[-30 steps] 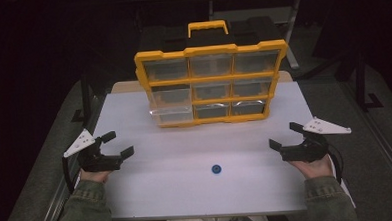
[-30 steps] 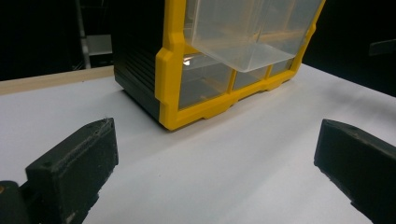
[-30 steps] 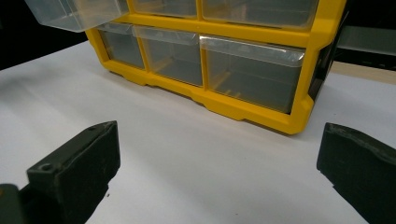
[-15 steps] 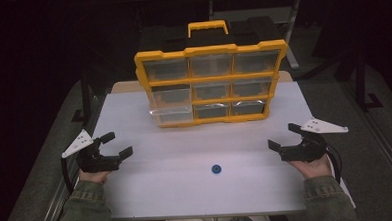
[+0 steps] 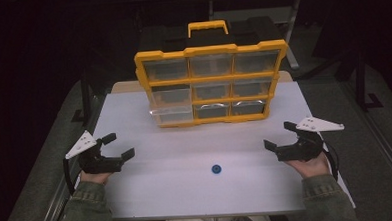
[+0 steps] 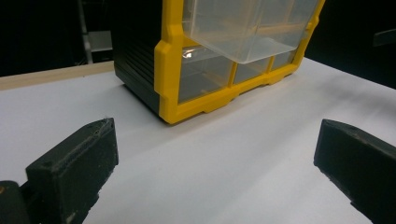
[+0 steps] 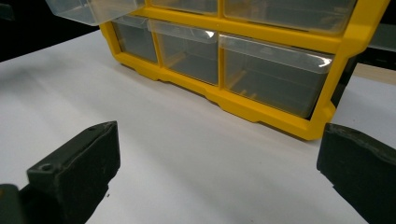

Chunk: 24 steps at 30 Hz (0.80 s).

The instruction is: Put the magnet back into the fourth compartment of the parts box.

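From the high view, the left gripper (image 5: 113, 150) and the right gripper (image 5: 281, 138) sit low at opposite edges of the white table (image 5: 167, 192), jaws spread wide, each holding nothing. Between them, slightly toward the right gripper and near the person's edge, lies a small blue disc (image 5: 216, 168), well apart from both; it is flat and small, so a wide-open grab could skid it across the smooth top or push it off the near edge. Behind stands the yellow drawer organizer (image 5: 212, 85), upright, with its middle-left clear drawer (image 5: 169, 104) pulled forward; nothing lies between the disc and either gripper. In the left gripper view, the jaws stand far apart with bare table between them, and the pulled-out drawer (image 6: 247, 28) overhangs the front of the organizer (image 6: 169, 65); a high or hasty approach could knock it, likely tipping it or shifting the cabinet. In the right gripper view, the jaws are likewise wide and hold nothing, facing the organizer's (image 7: 336, 44) lower drawers, which look closed, with the open drawer (image 7: 91, 10) at upper left.
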Tool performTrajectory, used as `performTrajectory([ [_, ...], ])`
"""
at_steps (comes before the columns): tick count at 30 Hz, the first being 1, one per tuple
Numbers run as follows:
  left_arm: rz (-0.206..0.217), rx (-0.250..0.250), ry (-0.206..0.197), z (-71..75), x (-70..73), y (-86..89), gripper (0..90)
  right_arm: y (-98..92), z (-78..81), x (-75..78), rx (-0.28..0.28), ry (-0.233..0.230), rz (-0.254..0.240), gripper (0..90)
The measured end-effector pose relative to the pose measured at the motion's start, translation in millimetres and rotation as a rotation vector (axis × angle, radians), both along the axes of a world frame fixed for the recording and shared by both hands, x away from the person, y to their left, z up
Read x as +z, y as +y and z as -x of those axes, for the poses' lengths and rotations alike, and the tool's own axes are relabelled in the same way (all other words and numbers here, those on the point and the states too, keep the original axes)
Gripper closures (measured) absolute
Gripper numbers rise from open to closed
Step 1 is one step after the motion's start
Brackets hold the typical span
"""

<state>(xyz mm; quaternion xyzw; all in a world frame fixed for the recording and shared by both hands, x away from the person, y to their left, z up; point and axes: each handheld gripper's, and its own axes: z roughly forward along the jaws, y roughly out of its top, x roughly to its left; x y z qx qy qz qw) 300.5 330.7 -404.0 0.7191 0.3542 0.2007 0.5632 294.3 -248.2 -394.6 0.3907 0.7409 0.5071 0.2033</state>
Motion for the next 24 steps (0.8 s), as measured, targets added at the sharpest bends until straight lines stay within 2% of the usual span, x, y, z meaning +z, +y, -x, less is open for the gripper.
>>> performTrajectory([
  [10, -0.007, 0.008, 0.002, -0.3, -0.4, -0.5, 0.0, 12.7, -2.2, 6.8, 0.047, 0.012, 0.040, 0.0],
  [24, -0.006, 0.020, 0.001, -0.4, -1.1, -0.1, 0.0, 25.8, -9.3, 14.0, 0.103, 0.045, 0.061, 0.0],
])
